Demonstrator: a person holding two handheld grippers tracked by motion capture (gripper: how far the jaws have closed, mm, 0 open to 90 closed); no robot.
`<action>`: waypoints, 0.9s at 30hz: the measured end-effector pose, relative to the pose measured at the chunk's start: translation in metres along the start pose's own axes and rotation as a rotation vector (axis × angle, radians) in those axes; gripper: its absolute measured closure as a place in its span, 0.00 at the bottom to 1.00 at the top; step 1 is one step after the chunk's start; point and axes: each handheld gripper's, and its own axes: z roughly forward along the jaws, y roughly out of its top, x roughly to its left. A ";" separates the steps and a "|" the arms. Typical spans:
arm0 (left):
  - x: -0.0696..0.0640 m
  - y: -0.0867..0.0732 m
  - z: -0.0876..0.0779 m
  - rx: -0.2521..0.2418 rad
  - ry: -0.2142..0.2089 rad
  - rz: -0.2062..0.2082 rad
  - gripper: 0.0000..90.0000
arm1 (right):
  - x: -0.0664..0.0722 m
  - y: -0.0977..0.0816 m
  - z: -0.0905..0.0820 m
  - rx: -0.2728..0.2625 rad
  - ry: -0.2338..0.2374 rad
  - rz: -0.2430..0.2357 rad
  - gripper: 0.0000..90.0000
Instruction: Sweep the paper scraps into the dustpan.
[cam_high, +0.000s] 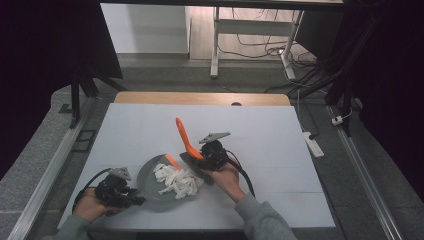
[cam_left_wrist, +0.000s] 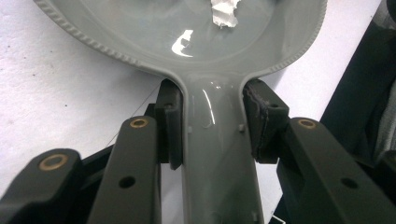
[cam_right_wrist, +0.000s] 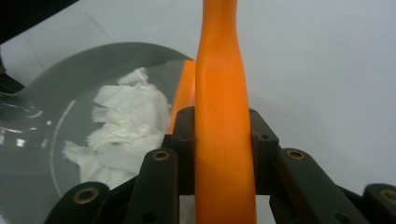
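left tool (cam_high: 134, 201) pinching grey plastic pan (cam_high: 150, 187) handle, steadying it lower centre on bench (cam_high: 260, 130) | right tool (cam_high: 196, 161) gripping orange plastic spatula (cam_high: 185, 136), blade tilting into shredded white paper (cam_high: 177, 181)

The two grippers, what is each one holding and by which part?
The left gripper clamps the grey pan by its handle, near the bowl. The right gripper clamps the orange spatula by its handle.
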 end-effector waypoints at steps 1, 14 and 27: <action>0.000 0.000 0.000 0.001 -0.001 0.001 0.69 | 0.003 0.001 0.002 0.001 0.008 0.003 0.78; -0.001 0.001 0.002 0.002 -0.001 0.005 0.69 | 0.033 0.018 0.026 -0.001 0.071 -0.030 0.78; 0.001 0.000 0.002 -0.004 -0.008 0.004 0.69 | 0.033 0.026 0.015 -0.089 0.137 -0.027 0.78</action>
